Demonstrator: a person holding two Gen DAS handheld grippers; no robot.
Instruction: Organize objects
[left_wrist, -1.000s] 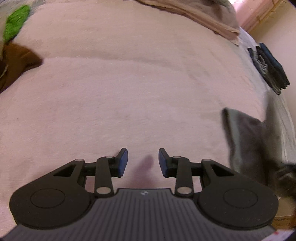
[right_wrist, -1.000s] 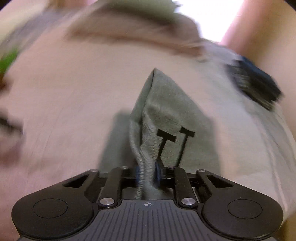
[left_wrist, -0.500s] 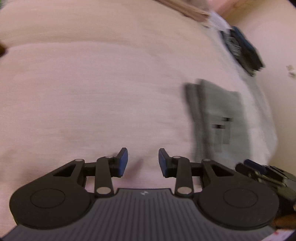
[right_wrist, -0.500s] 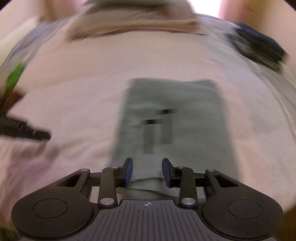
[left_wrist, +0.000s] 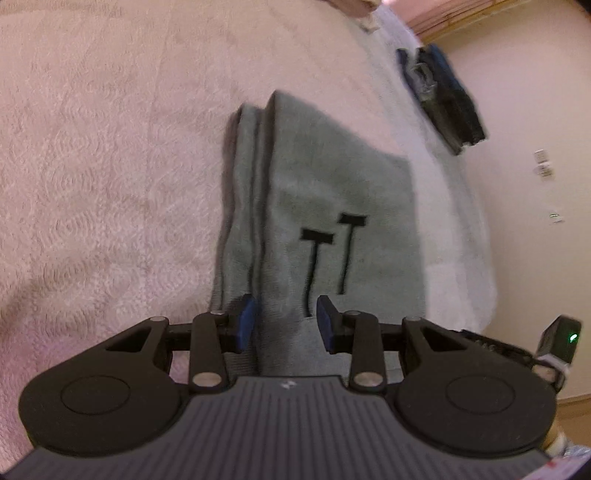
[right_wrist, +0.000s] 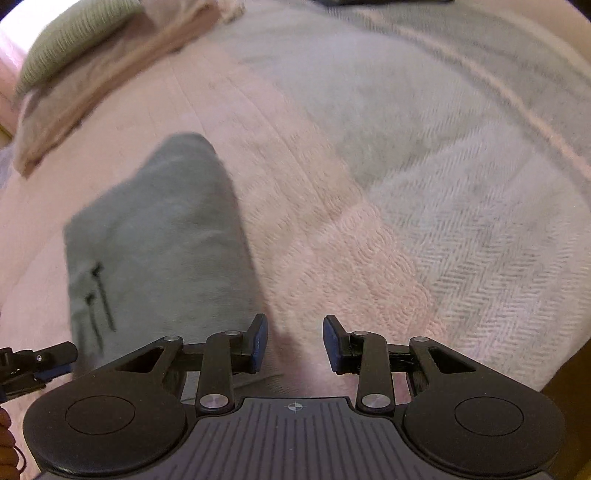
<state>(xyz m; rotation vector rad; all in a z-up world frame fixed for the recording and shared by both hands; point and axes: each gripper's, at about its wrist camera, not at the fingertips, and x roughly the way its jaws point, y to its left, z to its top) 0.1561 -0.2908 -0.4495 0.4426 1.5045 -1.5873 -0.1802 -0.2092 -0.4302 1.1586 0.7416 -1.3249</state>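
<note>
Both grippers, left gripper (left_wrist: 286, 320) and right gripper (right_wrist: 294, 343), are held apart, empty. Folded grey towel (left_wrist: 325, 192) is laid flat on pink bedspread (left_wrist: 110, 166), seemingly for tidying

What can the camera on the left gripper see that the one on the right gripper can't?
Only the left view shows the dark folded clothes by the wall and the left gripper open over the grey towel. Only the right view shows the beige folded blanket and the right gripper, open over bare bedspread. Both show the grey towel and the pink bedspread.

dark folded clothes (left_wrist: 441, 98) blurred, towel (right_wrist: 155, 236) smeared
</note>
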